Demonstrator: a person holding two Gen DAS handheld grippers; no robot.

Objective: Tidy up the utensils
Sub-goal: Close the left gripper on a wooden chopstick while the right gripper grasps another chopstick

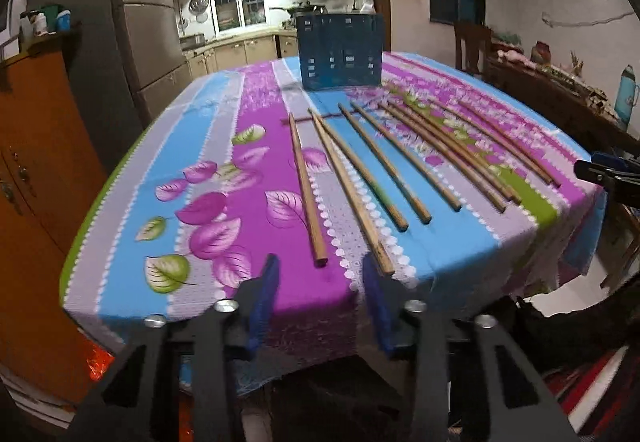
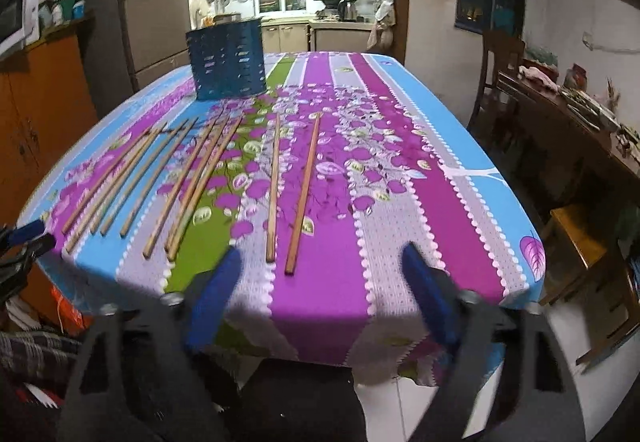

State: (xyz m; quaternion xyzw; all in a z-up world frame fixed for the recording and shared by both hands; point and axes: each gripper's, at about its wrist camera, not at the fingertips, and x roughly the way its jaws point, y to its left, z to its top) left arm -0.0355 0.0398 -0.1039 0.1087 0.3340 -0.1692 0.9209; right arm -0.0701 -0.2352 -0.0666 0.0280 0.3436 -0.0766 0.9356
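Observation:
Several wooden chopsticks (image 1: 386,158) lie side by side on the flowered tablecloth, pointing toward a blue slotted utensil holder (image 1: 340,52) standing at the far side. The chopsticks (image 2: 200,174) and the holder (image 2: 228,60) also show in the right wrist view. My left gripper (image 1: 320,266) is open and empty, hovering at the near table edge just short of the two leftmost chopsticks (image 1: 306,186). My right gripper (image 2: 324,262) is open and empty at the near edge, just short of the two rightmost chopsticks (image 2: 302,194). The left gripper's tip (image 2: 28,238) shows at the left edge of the right wrist view.
The table (image 2: 400,170) carries a purple, blue and green cloth. An orange cabinet (image 1: 36,162) stands to the left. A wooden chair (image 2: 500,58) and a cluttered side table (image 2: 580,130) stand to the right. A kitchen lies behind.

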